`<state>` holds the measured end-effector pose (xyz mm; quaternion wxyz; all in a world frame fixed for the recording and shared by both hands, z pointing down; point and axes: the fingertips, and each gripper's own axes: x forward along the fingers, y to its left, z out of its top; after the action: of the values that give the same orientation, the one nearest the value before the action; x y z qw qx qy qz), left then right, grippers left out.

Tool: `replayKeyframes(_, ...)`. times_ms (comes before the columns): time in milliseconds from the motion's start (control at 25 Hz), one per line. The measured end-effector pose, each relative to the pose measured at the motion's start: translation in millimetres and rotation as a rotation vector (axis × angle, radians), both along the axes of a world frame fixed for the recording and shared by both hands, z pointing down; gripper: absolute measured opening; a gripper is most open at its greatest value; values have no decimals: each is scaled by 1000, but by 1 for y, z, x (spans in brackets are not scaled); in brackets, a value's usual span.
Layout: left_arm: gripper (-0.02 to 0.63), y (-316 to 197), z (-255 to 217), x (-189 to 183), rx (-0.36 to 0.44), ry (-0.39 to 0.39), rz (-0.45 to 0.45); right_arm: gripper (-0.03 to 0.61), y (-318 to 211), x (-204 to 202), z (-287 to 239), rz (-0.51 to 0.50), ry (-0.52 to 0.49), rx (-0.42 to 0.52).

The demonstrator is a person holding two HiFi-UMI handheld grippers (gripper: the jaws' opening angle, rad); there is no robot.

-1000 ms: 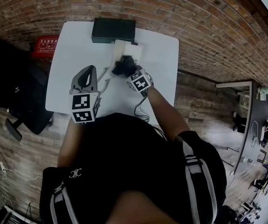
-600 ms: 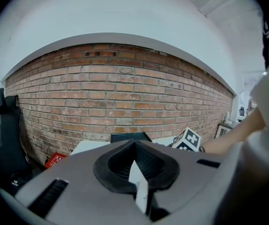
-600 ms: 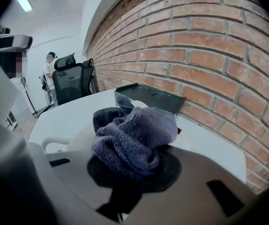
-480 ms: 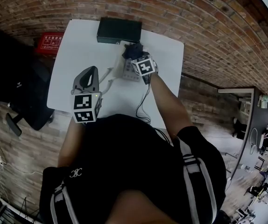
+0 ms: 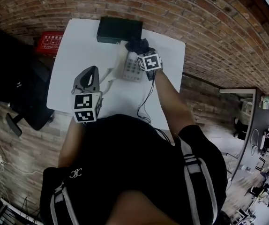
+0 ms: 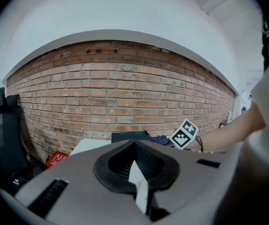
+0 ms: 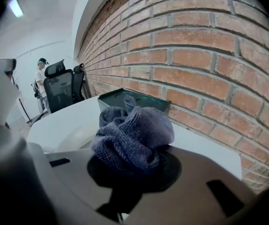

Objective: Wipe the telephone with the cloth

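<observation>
The telephone [image 5: 130, 69] lies toward the desk's [image 5: 78, 46] far right corner, just short of the black box [image 5: 119, 30] on the far edge. The cloth [image 7: 133, 134], bunched and clamped in the right gripper [image 7: 125, 170], sits at its far end, so wiping seems under way. Next, probably a stroke back toward the near edge. The left gripper [image 6: 137, 172] hangs mid-desk, jaws together.

Office: brick wall [image 5: 219, 27], swivel chair [image 7: 62, 89]
</observation>
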<state>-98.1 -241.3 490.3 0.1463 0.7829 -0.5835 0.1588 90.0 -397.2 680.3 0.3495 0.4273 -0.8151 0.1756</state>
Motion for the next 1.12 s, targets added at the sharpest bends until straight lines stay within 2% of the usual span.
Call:
replayKeyframes(360,-9,-1,1,9,-3,-3,27,46,11,34,-1,106,-67,-8)
replayKeyframes(920,-9,4,1,12,-3,11,39,46,62,19,12,106,-142,-57)
replayKeyframes(1120,-9,6,2,17,-1,10,53,48,76,19,14,143,-179,-73)
